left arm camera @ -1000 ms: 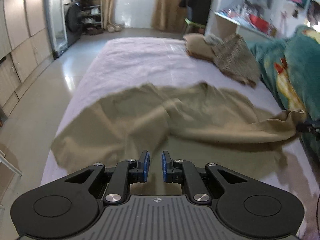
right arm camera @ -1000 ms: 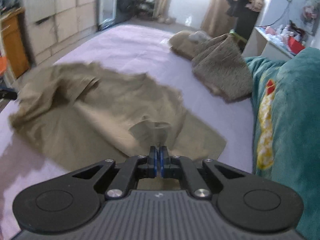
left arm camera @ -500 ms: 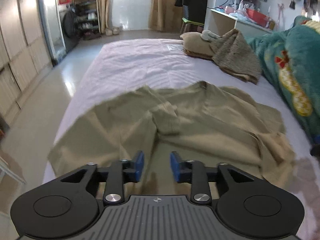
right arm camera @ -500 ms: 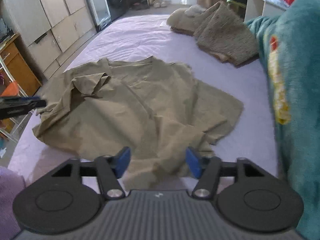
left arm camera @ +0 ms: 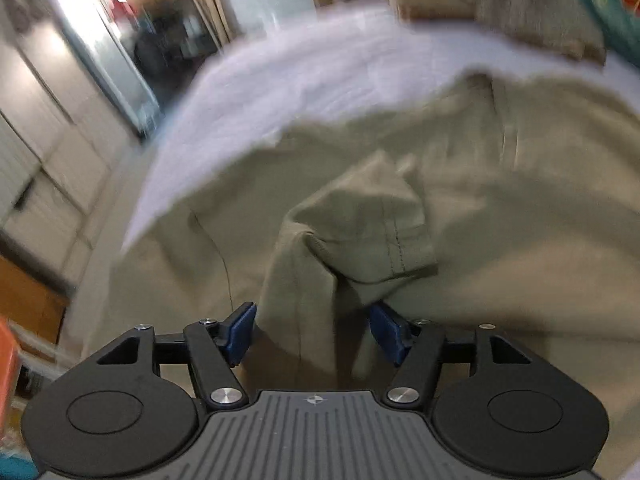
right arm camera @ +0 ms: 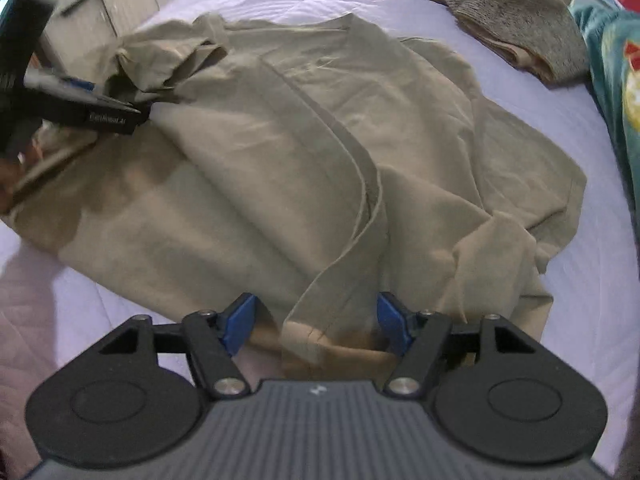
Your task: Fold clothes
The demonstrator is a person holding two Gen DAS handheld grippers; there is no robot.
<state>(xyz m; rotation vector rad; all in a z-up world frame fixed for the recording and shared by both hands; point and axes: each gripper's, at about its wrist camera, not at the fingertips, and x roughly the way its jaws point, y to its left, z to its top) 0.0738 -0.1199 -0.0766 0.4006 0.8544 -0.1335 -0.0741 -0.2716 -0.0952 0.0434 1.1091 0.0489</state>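
Observation:
A khaki shirt point(right arm camera: 320, 128) lies spread and rumpled on the lilac bed sheet point(right arm camera: 580, 320). In the left wrist view the shirt point(left arm camera: 500, 208) fills the frame, with a folded-over sleeve cuff point(left arm camera: 384, 236) just ahead of my left gripper point(left arm camera: 314, 332), which is open with cloth between its blue pads. My right gripper point(right arm camera: 314, 322) is open low over the shirt's near hem, astride the front placket point(right arm camera: 352, 184). The left gripper also shows in the right wrist view point(right arm camera: 100, 112) at the shirt's left sleeve.
Folded brown knitwear point(right arm camera: 516, 12) lies at the far end of the bed. A teal blanket point(right arm camera: 616, 80) lies along the right side. Cupboards point(left arm camera: 44, 128) and the floor are to the left of the bed.
The right gripper let go of the shirt and opened wide, then moved down close to the near hem. The left gripper opened wider and moved in low at the folded sleeve. The shirt now lies flat.

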